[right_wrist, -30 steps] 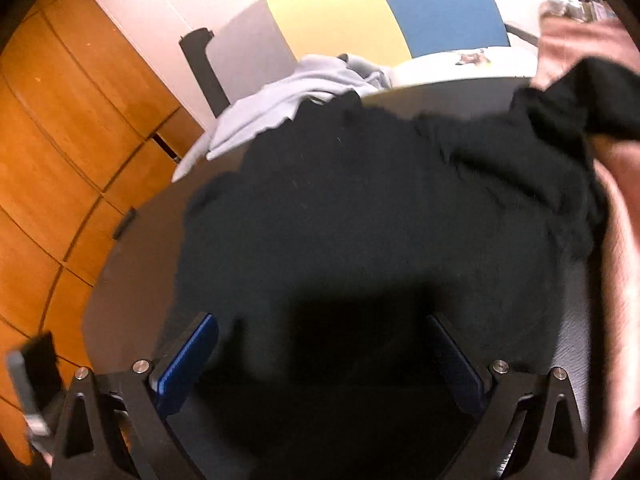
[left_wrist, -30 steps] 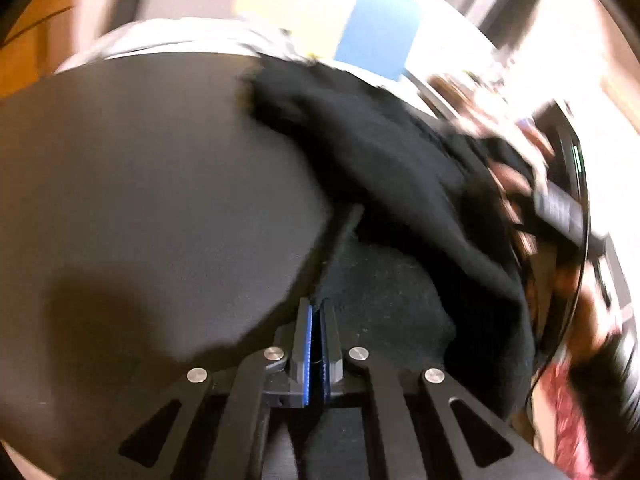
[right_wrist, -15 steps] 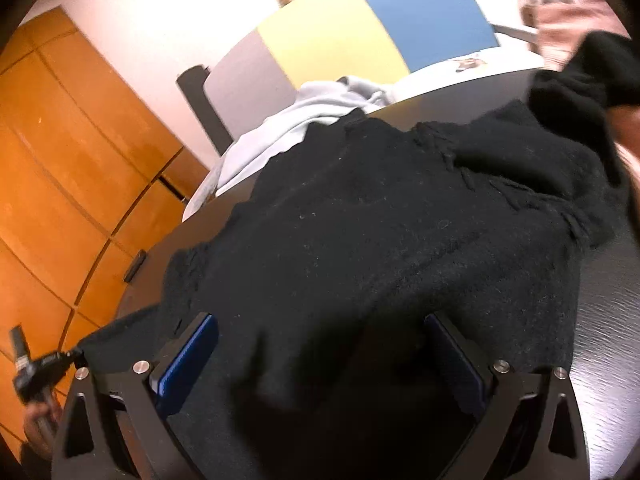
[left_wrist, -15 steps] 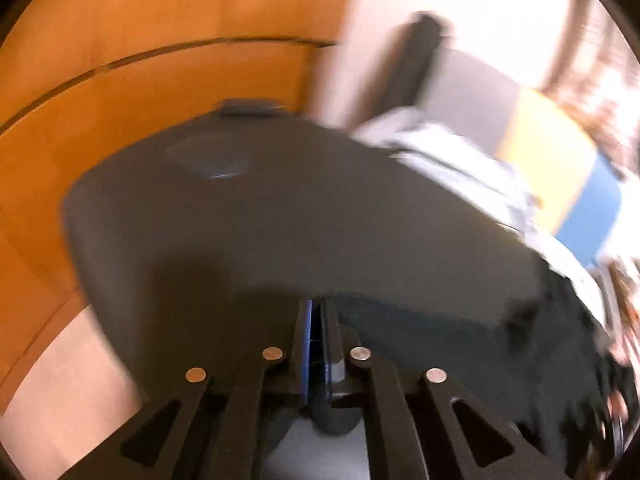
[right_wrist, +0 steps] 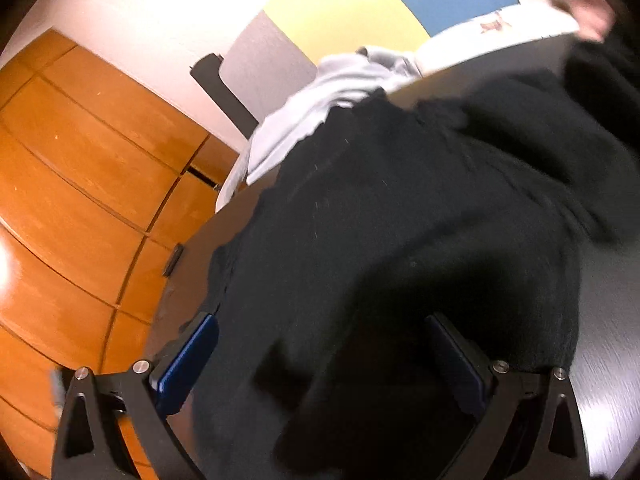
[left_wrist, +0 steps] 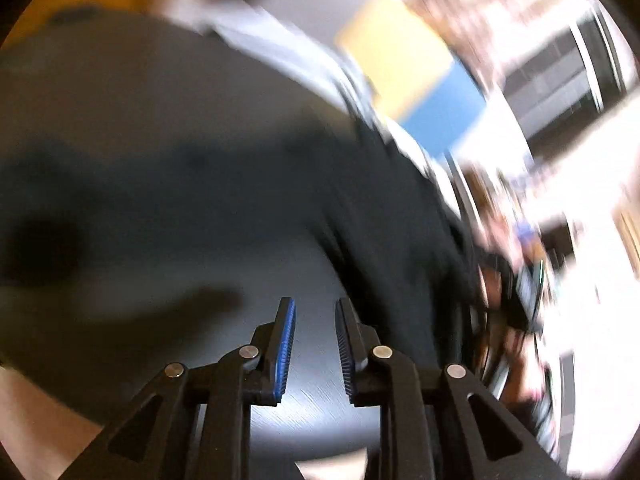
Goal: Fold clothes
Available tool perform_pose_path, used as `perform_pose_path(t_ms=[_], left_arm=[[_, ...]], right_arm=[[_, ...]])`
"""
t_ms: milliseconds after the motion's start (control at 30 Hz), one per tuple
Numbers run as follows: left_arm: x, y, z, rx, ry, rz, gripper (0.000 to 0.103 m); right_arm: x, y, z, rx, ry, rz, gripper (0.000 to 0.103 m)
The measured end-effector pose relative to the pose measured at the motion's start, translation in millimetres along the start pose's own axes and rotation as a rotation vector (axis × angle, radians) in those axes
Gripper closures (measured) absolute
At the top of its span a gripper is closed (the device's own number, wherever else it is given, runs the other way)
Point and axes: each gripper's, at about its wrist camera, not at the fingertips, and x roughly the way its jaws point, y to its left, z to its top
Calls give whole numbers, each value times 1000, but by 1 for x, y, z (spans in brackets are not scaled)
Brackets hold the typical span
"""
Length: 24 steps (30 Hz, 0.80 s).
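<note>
Black garment (right_wrist: 400, 240) hides table (right_wrist: 608, 320); left view blurred.

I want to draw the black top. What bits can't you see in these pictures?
- Black top: its near part runs off the bottom edge in the right wrist view.
- Left wrist view: blurred, so the top's outline is lost.
- Pale cloth: partly under the top.
- Table: the top covers much of it.
</note>
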Motion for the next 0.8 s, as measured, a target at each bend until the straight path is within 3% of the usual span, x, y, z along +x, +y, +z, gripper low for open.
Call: perform_pose_path(t_ms=[67, 133, 267, 333, 433, 500, 567, 667, 800], left_arm=[[31, -26, -21, 96, 82, -16, 83], [49, -42, -33, 115, 125, -49, 82], [62, -49, -42, 23, 108, -174, 66], [75, -47, -31, -15, 122, -190, 63], [95, -45, -13, -71, 145, -210, 74], [99, -43, -11, -68, 146, -188, 92], [94, -43, -2, -93, 113, -243, 93], [51, -44, 14, -85, 2, -297, 94], [-22, -39, 34, -36, -104, -288, 94]], right_arm=[[-22, -4, -14, -26, -1, -18, 0], [-42, -9, -28, -71, 0, -55, 0], [-64, -12, -59, -171, 7, -115, 0], [-70, -9, -69, -217, 18, -157, 0], [-70, -8, -78, -269, 7, -177, 0], [-69, -11, -80, -278, -20, -167, 0], [-73, -17, -79, -221, -54, -134, 0], [-78, -25, -76, -137, -82, -86, 0], [-77, -12, -88, -89, -57, -27, 0]])
